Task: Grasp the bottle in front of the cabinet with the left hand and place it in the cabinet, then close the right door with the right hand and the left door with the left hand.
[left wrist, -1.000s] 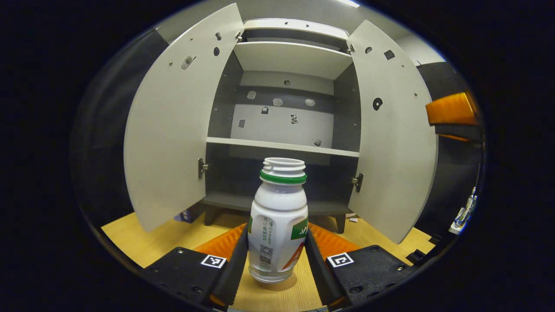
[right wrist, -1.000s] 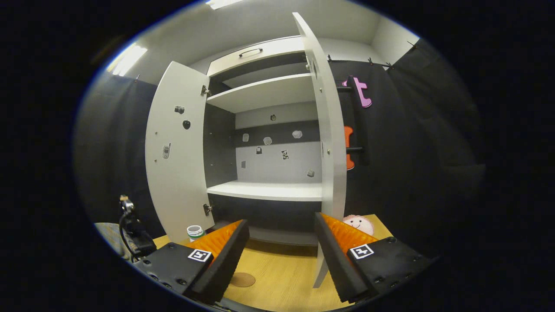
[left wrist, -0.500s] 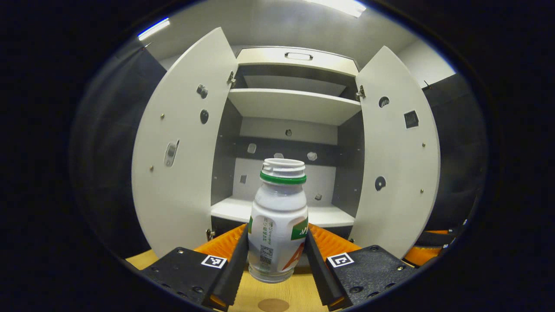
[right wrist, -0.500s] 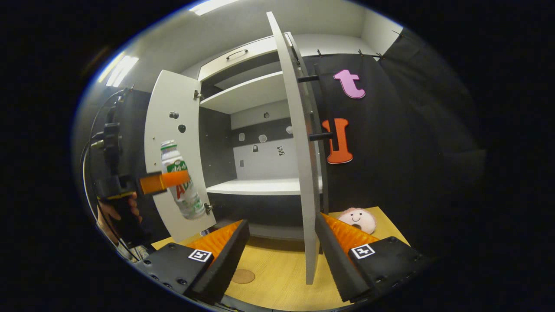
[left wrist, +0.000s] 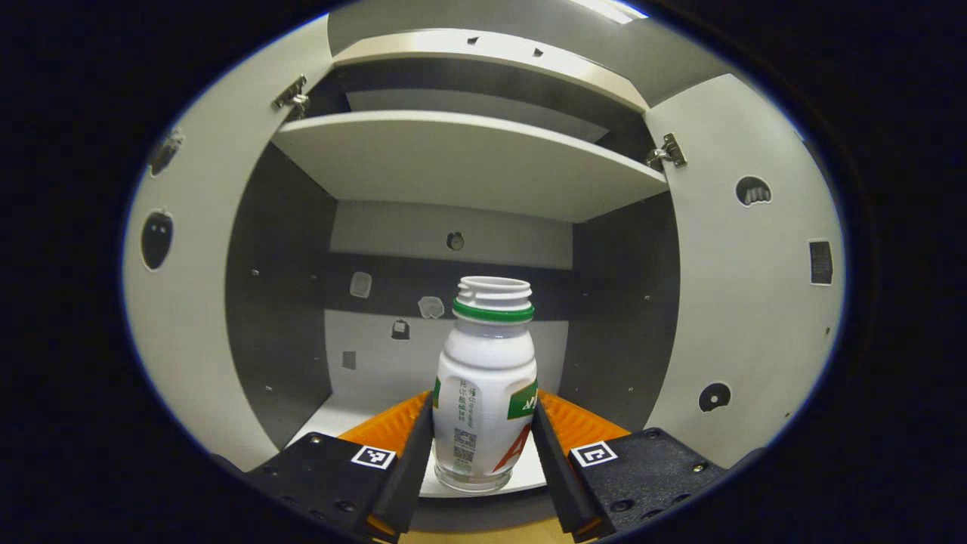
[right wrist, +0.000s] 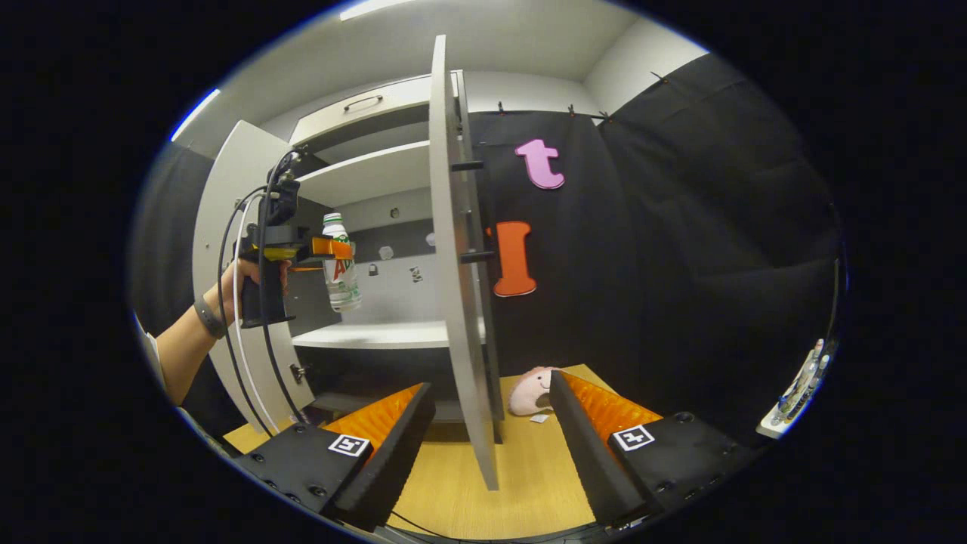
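Note:
My left gripper (left wrist: 482,453) is shut on a white bottle (left wrist: 484,385) with a green neck ring and no cap, held upright above the cabinet's middle shelf (left wrist: 332,419). The right gripper view shows that same bottle (right wrist: 341,264) in the left gripper (right wrist: 321,248), held by a hand at the cabinet's mouth above the middle shelf (right wrist: 378,334). Both doors stand open: the left door (left wrist: 189,287) and the right door (left wrist: 755,287). My right gripper (right wrist: 491,453) is open and holds nothing, low over the floor, with the right door's edge (right wrist: 461,302) straight ahead.
An upper shelf (left wrist: 468,159) spans the cabinet above the bottle. A pink plush toy (right wrist: 532,389) lies on the wooden floor (right wrist: 521,483) beside the cabinet. A power strip (right wrist: 793,393) sits at the far right by the black cloth wall.
The left gripper has carried the bottle up off the floor and forward to the cabinet's mouth above the middle shelf. The right gripper has shifted right, so the right door now shows edge-on.

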A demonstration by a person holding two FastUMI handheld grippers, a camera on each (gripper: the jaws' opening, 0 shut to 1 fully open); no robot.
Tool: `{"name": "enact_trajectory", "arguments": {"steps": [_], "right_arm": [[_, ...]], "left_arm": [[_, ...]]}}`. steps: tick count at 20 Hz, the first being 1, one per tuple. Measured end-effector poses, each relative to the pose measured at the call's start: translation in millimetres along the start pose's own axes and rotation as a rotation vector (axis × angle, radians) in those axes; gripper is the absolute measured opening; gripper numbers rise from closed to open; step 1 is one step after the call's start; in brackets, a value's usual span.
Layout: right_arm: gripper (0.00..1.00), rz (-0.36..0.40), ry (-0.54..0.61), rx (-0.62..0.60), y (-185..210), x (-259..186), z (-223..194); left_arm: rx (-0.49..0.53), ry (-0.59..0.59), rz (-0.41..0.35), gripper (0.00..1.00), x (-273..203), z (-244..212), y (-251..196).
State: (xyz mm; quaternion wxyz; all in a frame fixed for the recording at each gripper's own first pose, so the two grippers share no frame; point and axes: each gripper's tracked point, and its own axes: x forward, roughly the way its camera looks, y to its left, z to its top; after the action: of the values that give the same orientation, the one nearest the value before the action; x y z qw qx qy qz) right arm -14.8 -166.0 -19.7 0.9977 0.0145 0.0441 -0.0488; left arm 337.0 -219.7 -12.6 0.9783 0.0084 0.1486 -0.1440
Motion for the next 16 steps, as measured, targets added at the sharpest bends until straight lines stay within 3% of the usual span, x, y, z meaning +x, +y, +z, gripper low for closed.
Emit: {"name": "enact_trajectory", "arguments": {"steps": [1, 2, 3, 4, 5, 6, 7, 8, 13, 14, 15, 16], "right_arm": [[0.94, -0.043, -0.003, 0.003, -8, -4, 0], [1.0, -0.084, -0.005, 0.004, -16, -9, 1], [1.0, -0.124, -0.006, 0.002, -25, -11, 2], [0.94, -0.158, -0.007, 0.001, -32, -15, 2], [0.94, -0.188, -0.008, 0.002, -37, -21, 0], [1.0, -0.214, -0.008, 0.004, -41, -26, 0], [0.94, -0.235, -0.008, 0.007, -46, -30, -1], [1.0, -0.252, -0.009, 0.01, -47, -32, 1], [1.0, -0.292, -0.015, 0.007, -55, -36, 3], [0.94, -0.294, -0.013, 0.009, -55, -36, 2], [0.94, -0.292, -0.009, 0.012, -54, -37, 1], [1.0, -0.287, -0.007, 0.015, -52, -37, 0]], "left_arm": [[-0.014, 0.022, -0.007, 0.7, 18, -6, 2], [-0.017, 0.042, 0.002, 0.7, 37, -14, 8], [-0.01, 0.063, 0.012, 0.7, 49, -21, 11], [-0.004, 0.086, 0.015, 0.71, 58, -29, 15], [-0.006, 0.107, 0.015, 0.7, 67, -39, 16], [-0.014, 0.126, 0.015, 0.71, 76, -48, 18], [-0.021, 0.145, 0.017, 0.71, 81, -57, 20], [-0.025, 0.157, 0.021, 0.71, 85, -63, 21], [0.004, 0.161, 0.049, 0.73, 93, -77, 33], [0.014, 0.164, 0.046, 0.74, 92, -78, 32], [0.021, 0.164, 0.046, 0.76, 93, -79, 34], [0.022, 0.156, 0.047, 0.78, 93, -78, 36]]}}
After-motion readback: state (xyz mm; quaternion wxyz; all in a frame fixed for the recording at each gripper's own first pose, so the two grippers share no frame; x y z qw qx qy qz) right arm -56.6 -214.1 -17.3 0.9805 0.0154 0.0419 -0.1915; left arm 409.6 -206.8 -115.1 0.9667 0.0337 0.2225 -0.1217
